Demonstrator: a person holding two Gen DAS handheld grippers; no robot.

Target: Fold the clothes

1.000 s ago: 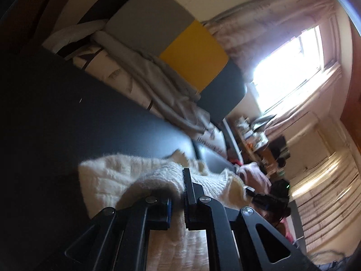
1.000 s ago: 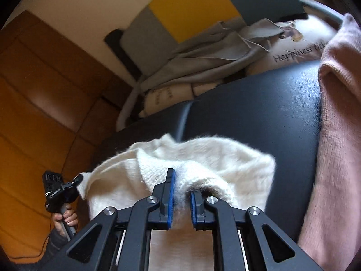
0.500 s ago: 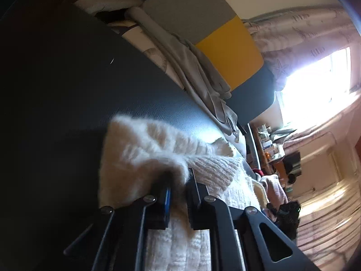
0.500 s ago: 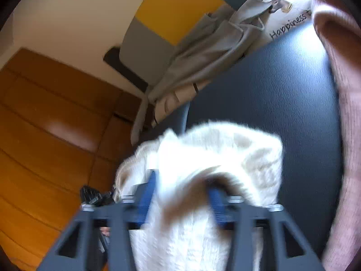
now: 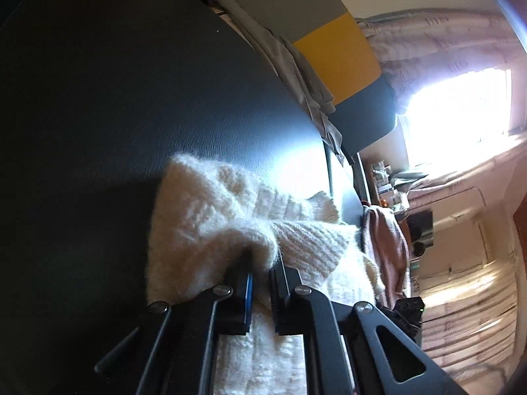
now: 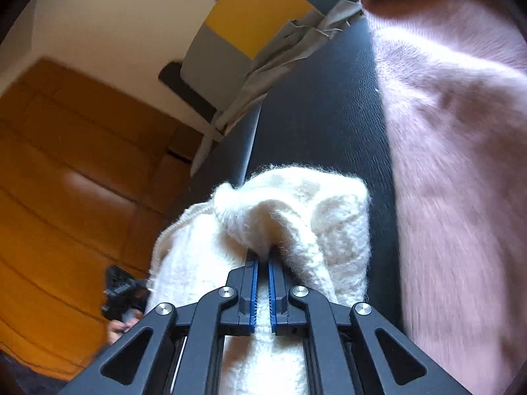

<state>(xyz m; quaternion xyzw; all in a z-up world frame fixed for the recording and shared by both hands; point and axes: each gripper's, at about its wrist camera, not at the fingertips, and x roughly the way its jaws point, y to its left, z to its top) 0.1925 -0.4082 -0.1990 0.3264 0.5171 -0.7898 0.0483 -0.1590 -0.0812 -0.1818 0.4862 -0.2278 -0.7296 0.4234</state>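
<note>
A cream knit sweater (image 5: 210, 217) lies bunched on a black leather seat (image 5: 131, 98). My left gripper (image 5: 262, 263) is shut on a raised fold of it, and fuzzy knit wraps over both fingertips. In the right wrist view the same cream sweater (image 6: 313, 210) humps over my right gripper (image 6: 263, 260). Those jaws are closing to a narrow slit, and a fold is pinched at their tips. Both grippers point down and forward over the seat (image 6: 316, 115).
A pink sweater (image 6: 454, 164) lies close on the right, also seen past the cream one (image 5: 385, 240). A grey garment (image 5: 296, 65) drapes over cushions under a grey and yellow headboard (image 5: 336, 49). A hand (image 6: 122, 326) grips a black handle by the wooden wall.
Both grippers have moved forward and down with the cream sweater. The right jaws spread wide half a second ago and have closed on the fold again. The pink sweater looms larger.
</note>
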